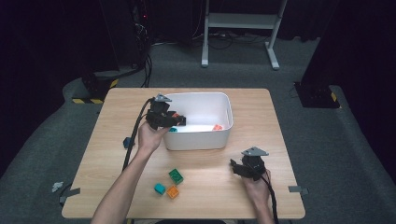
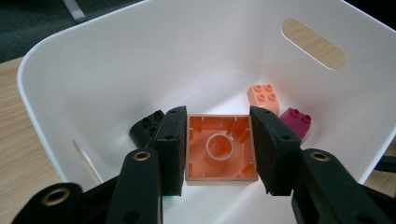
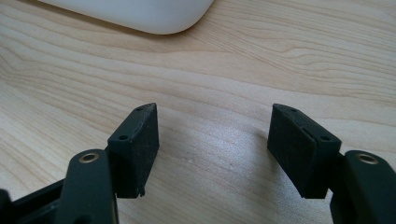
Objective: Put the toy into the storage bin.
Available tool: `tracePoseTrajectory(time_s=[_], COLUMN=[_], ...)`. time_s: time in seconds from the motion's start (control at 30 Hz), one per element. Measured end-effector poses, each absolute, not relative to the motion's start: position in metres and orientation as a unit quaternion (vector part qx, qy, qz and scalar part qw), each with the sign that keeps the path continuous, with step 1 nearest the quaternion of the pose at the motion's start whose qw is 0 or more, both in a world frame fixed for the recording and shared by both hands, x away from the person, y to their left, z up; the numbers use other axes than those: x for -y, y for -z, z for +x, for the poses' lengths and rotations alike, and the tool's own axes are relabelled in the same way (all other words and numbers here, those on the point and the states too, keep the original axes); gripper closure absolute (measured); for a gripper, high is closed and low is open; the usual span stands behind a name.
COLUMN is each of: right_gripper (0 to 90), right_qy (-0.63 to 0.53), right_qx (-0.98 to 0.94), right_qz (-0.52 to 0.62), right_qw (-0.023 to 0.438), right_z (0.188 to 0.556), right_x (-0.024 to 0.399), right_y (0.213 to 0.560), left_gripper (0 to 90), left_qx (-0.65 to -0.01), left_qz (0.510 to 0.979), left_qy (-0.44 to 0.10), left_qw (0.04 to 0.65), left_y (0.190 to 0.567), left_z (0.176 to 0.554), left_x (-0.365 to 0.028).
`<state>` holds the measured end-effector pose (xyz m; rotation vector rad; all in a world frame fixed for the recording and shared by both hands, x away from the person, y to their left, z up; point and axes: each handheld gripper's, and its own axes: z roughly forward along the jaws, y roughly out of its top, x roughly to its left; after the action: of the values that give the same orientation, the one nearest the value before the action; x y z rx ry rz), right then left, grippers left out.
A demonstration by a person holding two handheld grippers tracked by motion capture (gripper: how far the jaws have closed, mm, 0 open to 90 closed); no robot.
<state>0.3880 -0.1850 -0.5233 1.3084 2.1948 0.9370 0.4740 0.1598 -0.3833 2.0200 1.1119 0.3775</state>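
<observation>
Over the left end of the white bin (image 1: pixel 224 135) hangs my left gripper (image 1: pixel 180 119), shut on an orange brick (image 2: pixel 220 148) that shows its hollow underside. Inside the bin (image 2: pixel 116 60) lie a peach brick (image 2: pixel 264 96), a magenta brick (image 2: pixel 295 122) and a black brick (image 2: pixel 145 127). An orange brick (image 1: pixel 217 127) shows at the bin's right end in the high view. My right gripper (image 1: pixel 235 167) rests low over the bare tabletop (image 3: pixel 219 88) at the front right, open with nothing between its jaws (image 3: pixel 214 149).
On the table in front of the bin lie a green brick (image 1: pixel 176 176), a teal brick (image 1: pixel 159 188) and an orange brick (image 1: pixel 173 192). The bin's corner (image 3: pixel 140 14) lies just ahead of my right gripper. Cables trail off the table's left side and front edge.
</observation>
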Motion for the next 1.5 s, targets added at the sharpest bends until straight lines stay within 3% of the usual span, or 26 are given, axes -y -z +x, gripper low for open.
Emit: tracePoseTrajectory(time_s=[0.47,1.5], right_gripper=[33.6,33.6], right_qy=[-0.337,-0.337], right_qx=[-0.789,-0.789], right_qz=[0.47,0.47], right_qw=[0.209,0.208], right_z=[0.388,0.388], right_x=[0.185,0.185], right_y=[0.523,0.523], left_gripper=[40.7,37.7], left_qx=[-0.441,-0.486], left_qz=[0.788,0.742], left_qy=[-0.165,-0.213], left_qw=[0.397,0.409], left_y=[0.378,0.39], left_z=[0.463,0.393], left_x=[-0.168,-0.252])
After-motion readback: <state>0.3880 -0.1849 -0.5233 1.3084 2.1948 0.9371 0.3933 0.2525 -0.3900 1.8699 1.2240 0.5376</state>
